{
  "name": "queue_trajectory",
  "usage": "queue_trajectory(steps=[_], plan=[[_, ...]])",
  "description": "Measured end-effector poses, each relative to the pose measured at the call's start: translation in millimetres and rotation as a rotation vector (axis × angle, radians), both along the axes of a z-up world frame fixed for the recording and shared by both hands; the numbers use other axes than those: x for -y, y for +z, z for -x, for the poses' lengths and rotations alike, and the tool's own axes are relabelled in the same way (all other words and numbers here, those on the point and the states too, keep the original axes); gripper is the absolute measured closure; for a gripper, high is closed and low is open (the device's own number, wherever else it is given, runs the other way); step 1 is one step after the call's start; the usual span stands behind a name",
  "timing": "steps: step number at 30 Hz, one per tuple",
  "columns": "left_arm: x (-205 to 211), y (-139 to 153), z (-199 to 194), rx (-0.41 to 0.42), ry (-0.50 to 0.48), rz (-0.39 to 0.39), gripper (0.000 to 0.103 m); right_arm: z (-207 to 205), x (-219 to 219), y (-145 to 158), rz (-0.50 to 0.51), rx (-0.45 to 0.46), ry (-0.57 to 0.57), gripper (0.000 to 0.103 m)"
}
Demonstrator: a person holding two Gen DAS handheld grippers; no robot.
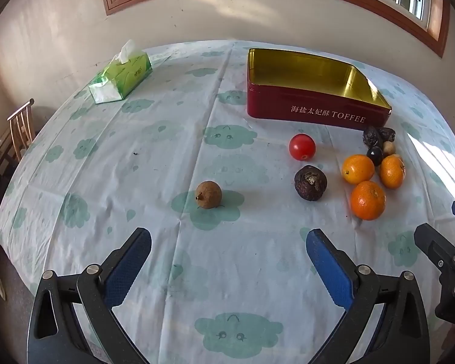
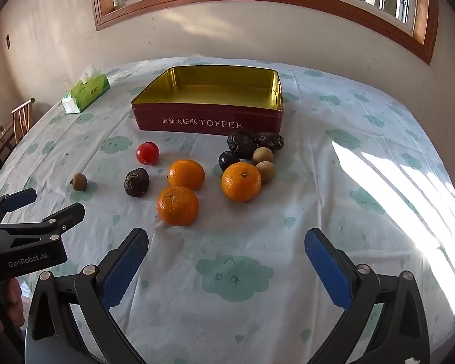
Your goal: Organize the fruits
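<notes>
A red TOFFEE tin [image 1: 315, 110] [image 2: 209, 119], open and empty, stands at the back of the table. Before it lie a red tomato [image 1: 302, 146] [image 2: 147, 153], a dark wrinkled fruit [image 1: 310, 182] [image 2: 136, 182], three oranges [image 1: 367, 200] [image 2: 177, 205], dark dates [image 2: 242, 144] and small brown and black fruits [image 2: 265, 166]. A brown longan [image 1: 208, 194] [image 2: 79, 181] lies apart to the left. My left gripper [image 1: 227, 242] is open and empty, just short of the longan. My right gripper [image 2: 226, 242] is open and empty, in front of the oranges.
A green tissue box [image 1: 121, 74] [image 2: 86, 92] sits at the back left. A cloud-print cloth [image 1: 227, 273] covers the table. A wooden chair [image 1: 21, 124] stands beyond the left edge. Sunlight falls on the right side [image 2: 394, 188].
</notes>
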State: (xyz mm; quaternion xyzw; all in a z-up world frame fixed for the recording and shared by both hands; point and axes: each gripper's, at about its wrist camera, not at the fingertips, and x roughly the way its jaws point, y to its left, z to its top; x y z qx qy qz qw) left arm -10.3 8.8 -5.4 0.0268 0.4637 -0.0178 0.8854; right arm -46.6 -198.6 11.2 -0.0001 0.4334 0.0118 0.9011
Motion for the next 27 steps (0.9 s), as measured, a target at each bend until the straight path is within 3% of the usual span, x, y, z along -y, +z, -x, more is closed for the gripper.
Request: queue_trajectory(steps=[27], plan=[[1.4,4.9,16.4,0.018,0.000,-0.007,0.002,12.7,-12.5,-2.2,-0.008,-0.002,0.019,0.000]])
